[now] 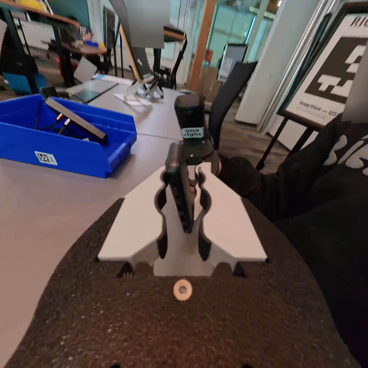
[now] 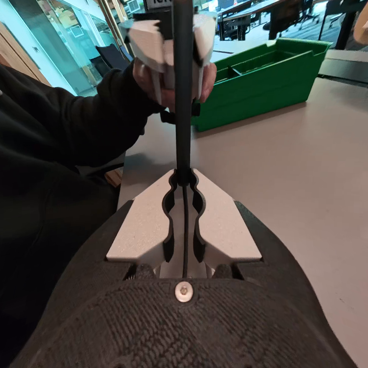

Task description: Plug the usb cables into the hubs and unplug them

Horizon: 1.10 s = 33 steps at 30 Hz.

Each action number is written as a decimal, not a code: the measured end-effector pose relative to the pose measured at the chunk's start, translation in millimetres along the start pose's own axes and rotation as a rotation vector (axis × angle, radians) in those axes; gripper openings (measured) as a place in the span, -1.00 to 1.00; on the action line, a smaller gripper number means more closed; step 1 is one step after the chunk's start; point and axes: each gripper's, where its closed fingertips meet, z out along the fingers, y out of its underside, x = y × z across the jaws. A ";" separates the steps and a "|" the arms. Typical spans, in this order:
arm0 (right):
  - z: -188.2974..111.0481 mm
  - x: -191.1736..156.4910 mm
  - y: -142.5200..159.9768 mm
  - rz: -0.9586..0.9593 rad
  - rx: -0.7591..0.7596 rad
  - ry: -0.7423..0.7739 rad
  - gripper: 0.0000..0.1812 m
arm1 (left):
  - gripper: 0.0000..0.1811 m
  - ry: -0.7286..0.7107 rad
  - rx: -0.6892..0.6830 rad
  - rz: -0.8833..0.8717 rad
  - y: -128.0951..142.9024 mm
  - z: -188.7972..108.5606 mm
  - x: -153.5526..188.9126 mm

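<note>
Hub: a long dark hub (image 1: 182, 201) was held in the air above the table (image 1: 59, 199), between the two grippers, with its row of ports showing along one narrow edge in the left wrist view.
Long axis: it ran from the left gripper (image 1: 182, 227) straight across to the right gripper (image 2: 183, 179), so each camera saw it end-on, running away from it.
Left jaws: closed on the near end of the hub.
Right jaws: closed on the hub's other end, where a thin black cable (image 2: 185, 229) left it and ran back between the jaws toward the camera.
Nearer hand: neither; both gripped it at once.
Blue bin (image 1: 65, 151): left of the hub, on the table, holding a second dark bar and loose cables.
Green bin (image 2: 258, 85): on the hub's far side as seen from the right wrist, apparently empty in what showed.
Hard to make out: whether any port was occupied; the cable's plug end was out of view, and motion blurred the left gripper in the right wrist view.
</note>
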 end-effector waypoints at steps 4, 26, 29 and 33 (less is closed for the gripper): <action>-1.7 17.5 0.2 -0.087 -0.030 0.158 -0.81 | -0.90 -0.029 -0.039 -0.083 3.7 3.6 -10.3; -17.7 59.3 -58.7 -0.541 0.363 0.709 -0.54 | -0.90 -0.142 0.650 -1.066 -5.4 -16.8 -91.1; -18.9 57.4 -59.2 -0.532 0.405 0.686 -0.56 | -0.90 -0.174 0.652 -1.084 -4.9 -14.2 -92.4; -21.5 55.0 -59.9 -0.534 0.441 0.665 -0.55 | -0.90 -0.211 0.648 -1.087 -6.4 -11.9 -90.5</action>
